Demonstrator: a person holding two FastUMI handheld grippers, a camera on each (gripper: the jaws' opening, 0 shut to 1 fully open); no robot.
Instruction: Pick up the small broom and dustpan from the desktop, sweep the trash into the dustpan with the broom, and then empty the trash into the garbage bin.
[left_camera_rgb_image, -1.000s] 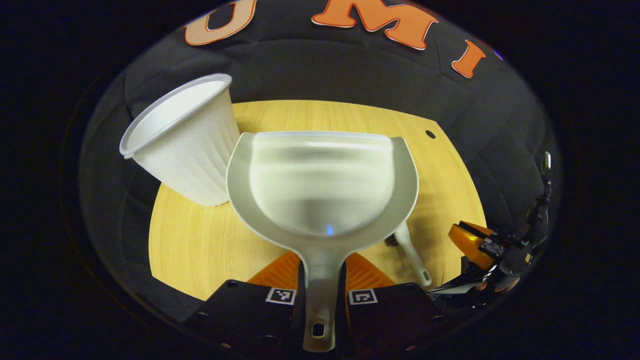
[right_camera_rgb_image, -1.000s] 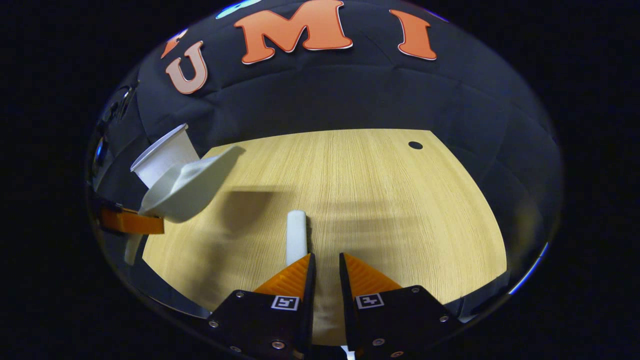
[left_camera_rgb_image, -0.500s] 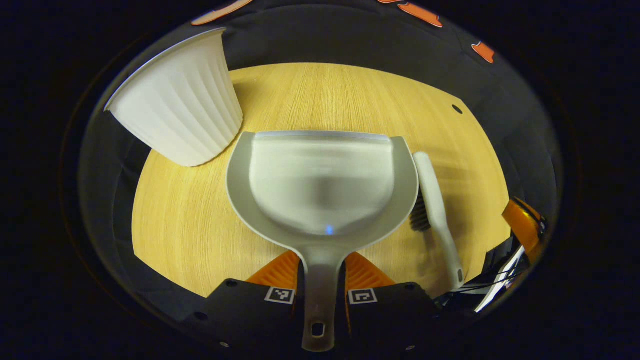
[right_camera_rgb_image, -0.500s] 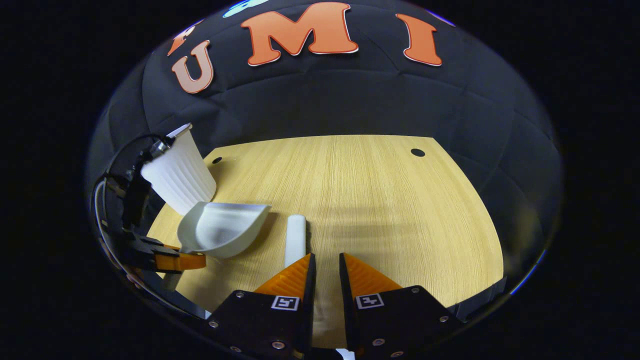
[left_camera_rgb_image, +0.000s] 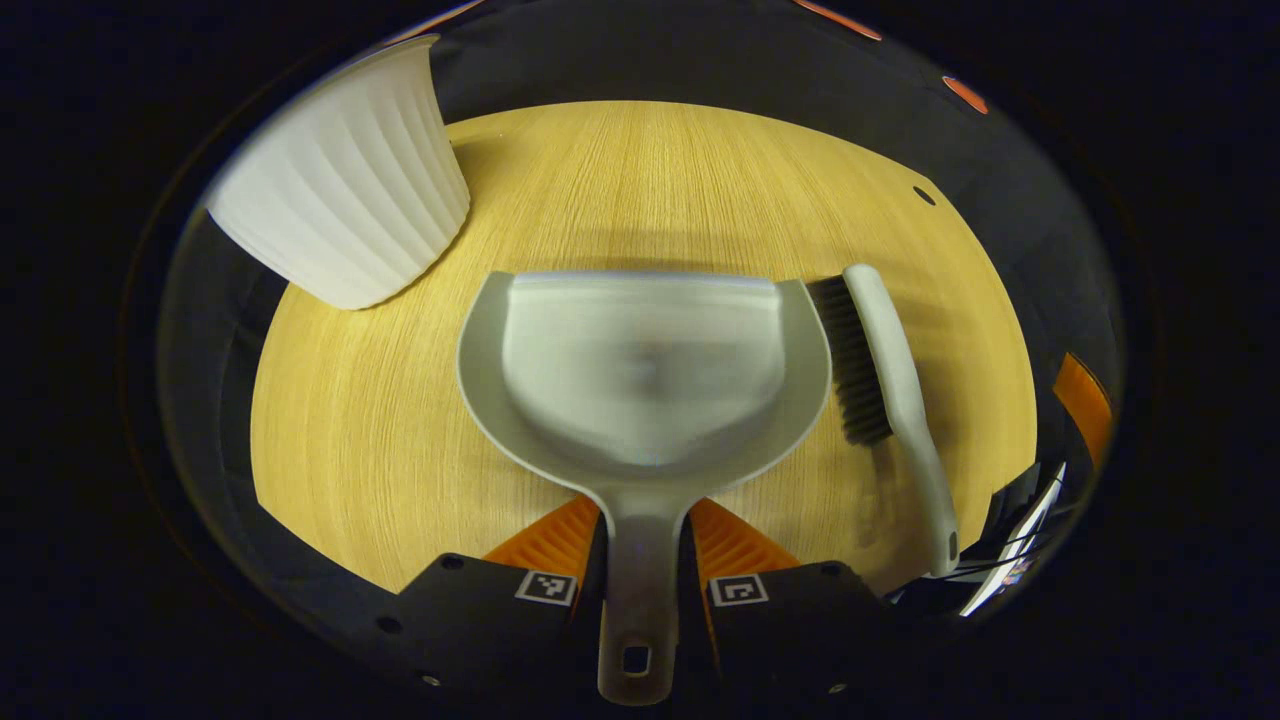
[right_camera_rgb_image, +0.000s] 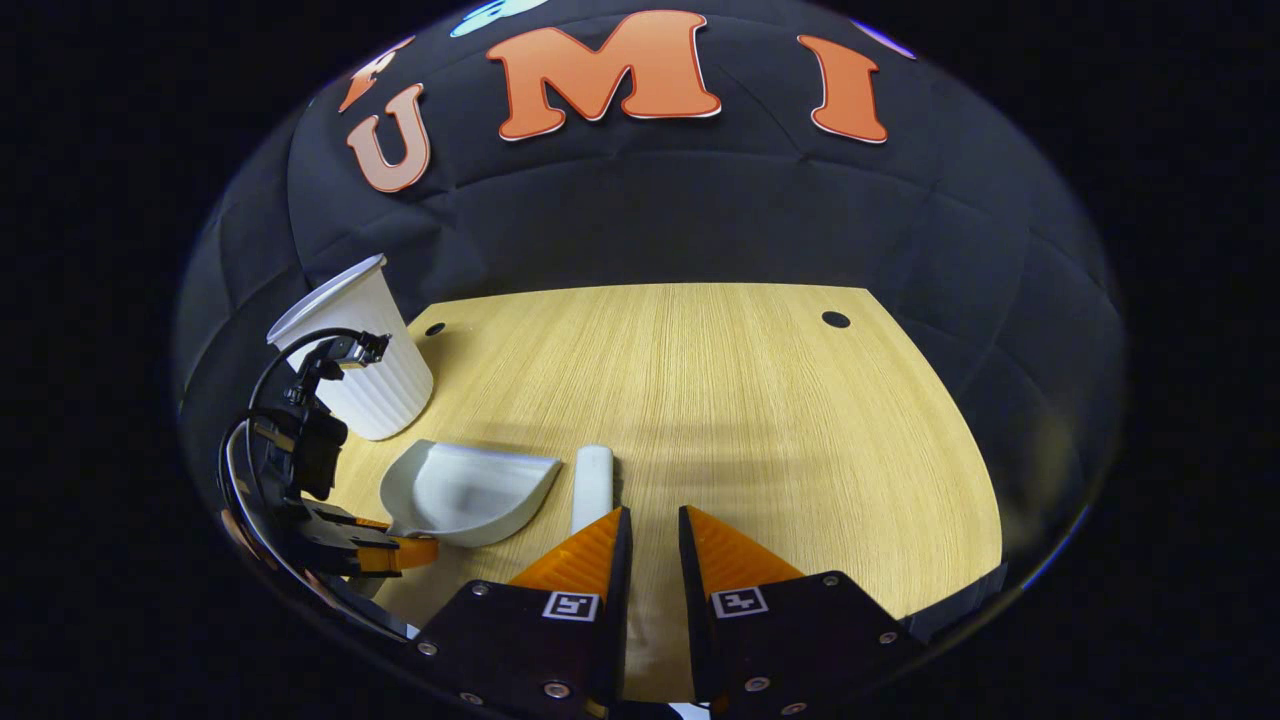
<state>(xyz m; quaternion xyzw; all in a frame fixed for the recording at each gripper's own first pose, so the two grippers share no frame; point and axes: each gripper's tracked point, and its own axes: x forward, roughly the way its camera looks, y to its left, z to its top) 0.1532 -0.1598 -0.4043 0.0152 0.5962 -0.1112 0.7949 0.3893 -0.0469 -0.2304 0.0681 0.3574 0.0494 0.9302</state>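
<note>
I have the left gripper (left_camera_rgb_image: 640, 535) clamped on the dustpan (left_camera_rgb_image: 645, 375) handle, the pan low over the wooden surface (left_camera_rgb_image: 380, 400), just beside the broom (left_camera_rgb_image: 890, 380). The right gripper (right_camera_rgb_image: 648, 545) has its fingers narrow; the broom handle runs back between them, but I cannot tell if they press it. The garbage bin (left_camera_rgb_image: 345, 215) stands near the pan's far left corner. I see no trash in the pan. My worry: setting the pan down crooked could knock the broom head, or nudge the bin. Compared with a second ago, the pan is down from its raised tilt at the bin.
</note>
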